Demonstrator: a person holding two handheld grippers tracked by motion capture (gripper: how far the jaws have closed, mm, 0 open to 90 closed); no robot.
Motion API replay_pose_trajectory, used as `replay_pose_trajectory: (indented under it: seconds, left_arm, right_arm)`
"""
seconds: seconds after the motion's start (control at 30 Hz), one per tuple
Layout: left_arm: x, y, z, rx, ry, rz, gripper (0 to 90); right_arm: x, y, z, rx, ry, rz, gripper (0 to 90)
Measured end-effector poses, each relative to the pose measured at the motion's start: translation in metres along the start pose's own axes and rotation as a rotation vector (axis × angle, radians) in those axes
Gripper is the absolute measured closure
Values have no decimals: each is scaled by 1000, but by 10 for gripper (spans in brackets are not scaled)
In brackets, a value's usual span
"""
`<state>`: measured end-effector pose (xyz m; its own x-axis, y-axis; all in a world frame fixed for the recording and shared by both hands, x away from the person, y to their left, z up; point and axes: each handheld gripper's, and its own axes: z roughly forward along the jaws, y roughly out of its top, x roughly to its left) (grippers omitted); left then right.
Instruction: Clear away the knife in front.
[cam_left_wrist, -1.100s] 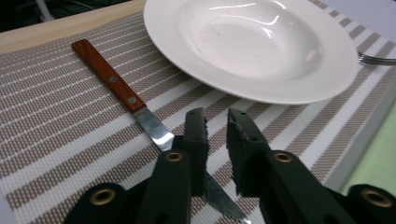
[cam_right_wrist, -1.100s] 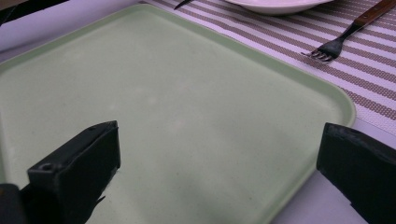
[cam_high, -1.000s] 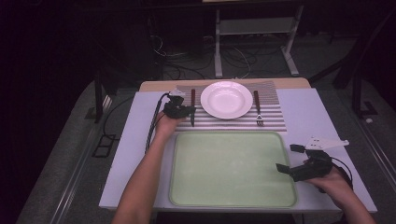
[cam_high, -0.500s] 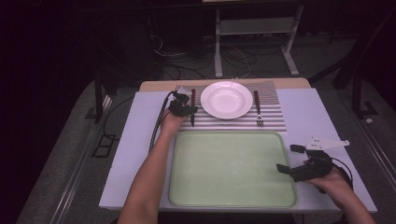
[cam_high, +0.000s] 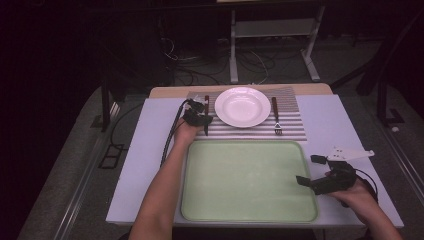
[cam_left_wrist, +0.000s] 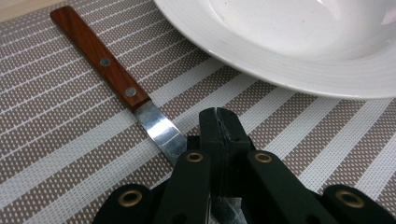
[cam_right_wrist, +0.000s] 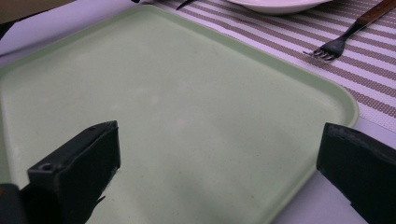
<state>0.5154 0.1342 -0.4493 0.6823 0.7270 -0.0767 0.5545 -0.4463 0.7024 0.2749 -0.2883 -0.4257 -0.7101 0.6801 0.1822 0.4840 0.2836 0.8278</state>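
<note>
A wooden-handled knife lies on the striped placemat left of a white plate. My left gripper is shut on the knife's blade, low against the mat, with the handle pointing away. A fork rests right of the plate. My right gripper stands open with nothing in it, at the right edge of the green tray.
The tray fills the near half of the white table. A grey three-cornered plate sits on top of the right gripper. A cable trails from the left gripper off the table's left side. Dark floor and a metal stand lie beyond.
My left gripper has edged slightly right, onto the knife beside the plate. The right gripper has stayed where it was.
</note>
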Motion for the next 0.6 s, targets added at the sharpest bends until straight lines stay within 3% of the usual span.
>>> replay_pose_trajectory:
  seconds: [0.6]
  left_arm:
    - [6, -2, -5, 17, 16, -7, 893]
  right_arm:
    - [0, 0, 0, -1, -2, 0, 0]
